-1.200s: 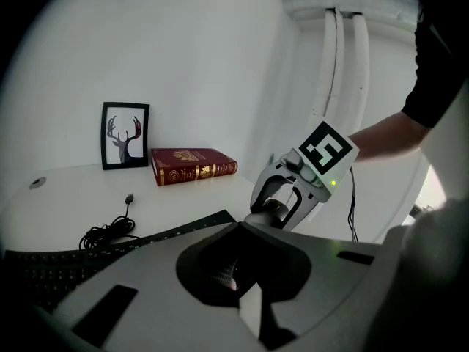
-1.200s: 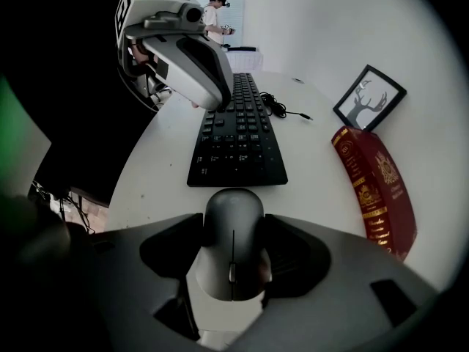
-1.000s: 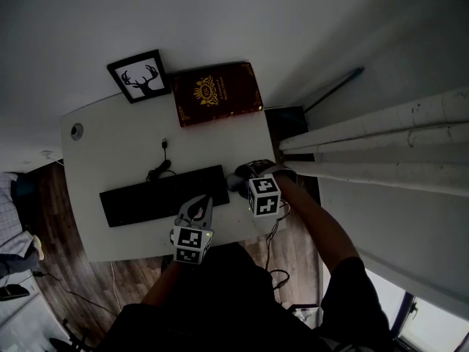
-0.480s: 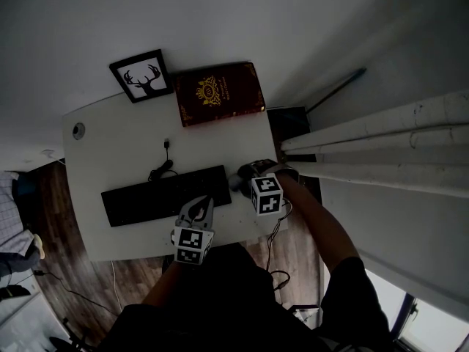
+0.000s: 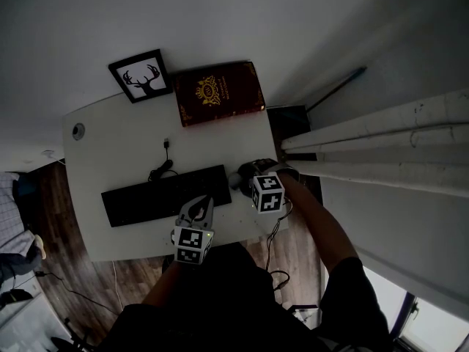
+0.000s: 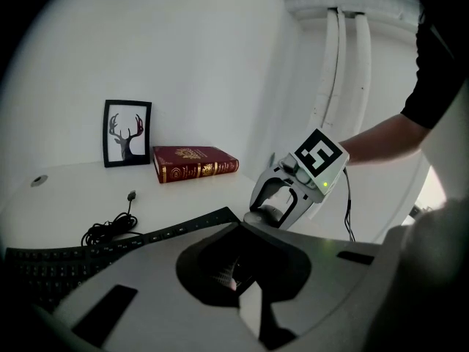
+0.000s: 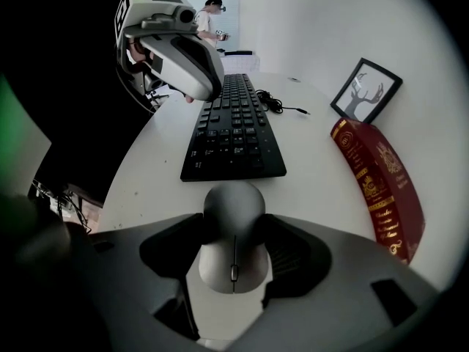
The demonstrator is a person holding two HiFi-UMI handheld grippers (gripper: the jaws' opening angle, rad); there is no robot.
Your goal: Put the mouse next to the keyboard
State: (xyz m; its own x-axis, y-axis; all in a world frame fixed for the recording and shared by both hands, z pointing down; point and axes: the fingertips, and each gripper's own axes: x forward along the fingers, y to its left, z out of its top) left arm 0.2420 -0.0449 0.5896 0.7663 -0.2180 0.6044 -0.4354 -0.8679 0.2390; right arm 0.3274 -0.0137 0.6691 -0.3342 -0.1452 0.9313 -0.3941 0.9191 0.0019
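A grey mouse (image 7: 233,244) lies on the white table just off the right end of the black keyboard (image 7: 234,127). My right gripper (image 7: 233,229) points steeply down over it, both pads against the mouse's sides. In the head view the mouse (image 5: 244,173) shows beside the keyboard (image 5: 165,195) under the right gripper (image 5: 253,176). My left gripper (image 5: 196,210) hovers over the keyboard's near edge, jaws together with nothing between them. From the left gripper view, the right gripper (image 6: 282,200) stands on the mouse (image 6: 265,215).
A dark red book (image 5: 218,92) and a framed deer picture (image 5: 139,75) lie at the table's far side. The keyboard's coiled cable (image 5: 161,169) rests behind it. The table's right edge (image 5: 272,156) is close to the mouse; white pipes (image 5: 381,145) run beyond.
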